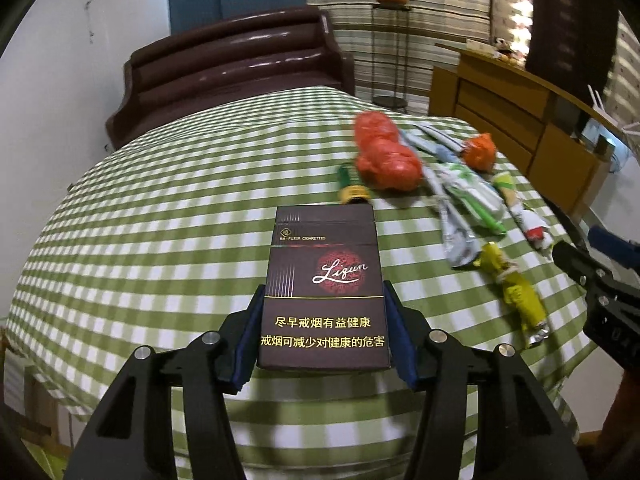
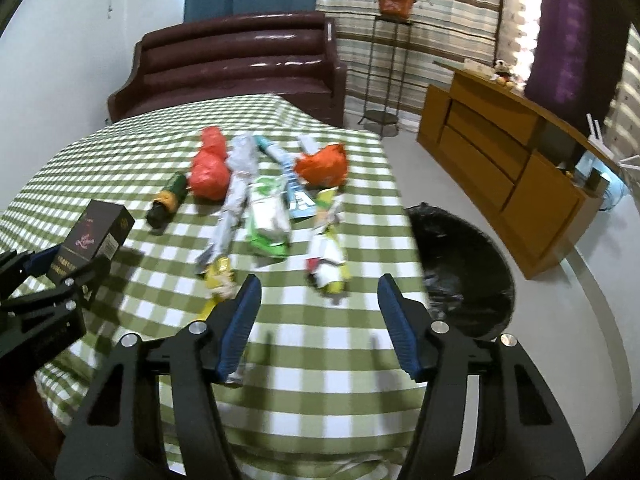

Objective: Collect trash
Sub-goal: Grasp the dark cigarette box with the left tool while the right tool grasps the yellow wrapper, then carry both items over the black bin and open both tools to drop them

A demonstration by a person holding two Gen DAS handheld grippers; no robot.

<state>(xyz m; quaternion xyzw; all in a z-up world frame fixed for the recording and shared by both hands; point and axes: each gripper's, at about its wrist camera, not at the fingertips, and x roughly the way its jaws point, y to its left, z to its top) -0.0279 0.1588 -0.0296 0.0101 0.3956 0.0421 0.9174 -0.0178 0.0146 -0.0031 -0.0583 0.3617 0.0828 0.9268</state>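
My left gripper (image 1: 323,292) is shut on a dark brown cigarette pack (image 1: 322,280) and holds it above the green checked table (image 1: 160,208); the pack also shows in the right wrist view (image 2: 96,236). My right gripper (image 2: 318,292) is open and empty above the table's near edge. Trash lies ahead of it: a yellow wrapper (image 2: 218,276) by its left finger, a white and yellow wrapper (image 2: 328,256), a green and white packet (image 2: 266,216), a red bag (image 2: 210,170), an orange bag (image 2: 322,166) and a small dark bottle (image 2: 166,200).
A bin lined with a black bag (image 2: 460,272) stands on the floor right of the table. A dark brown sofa (image 2: 240,64) is behind the table. A wooden cabinet (image 2: 500,168) lines the right wall. A plant stand (image 2: 384,60) is at the back.
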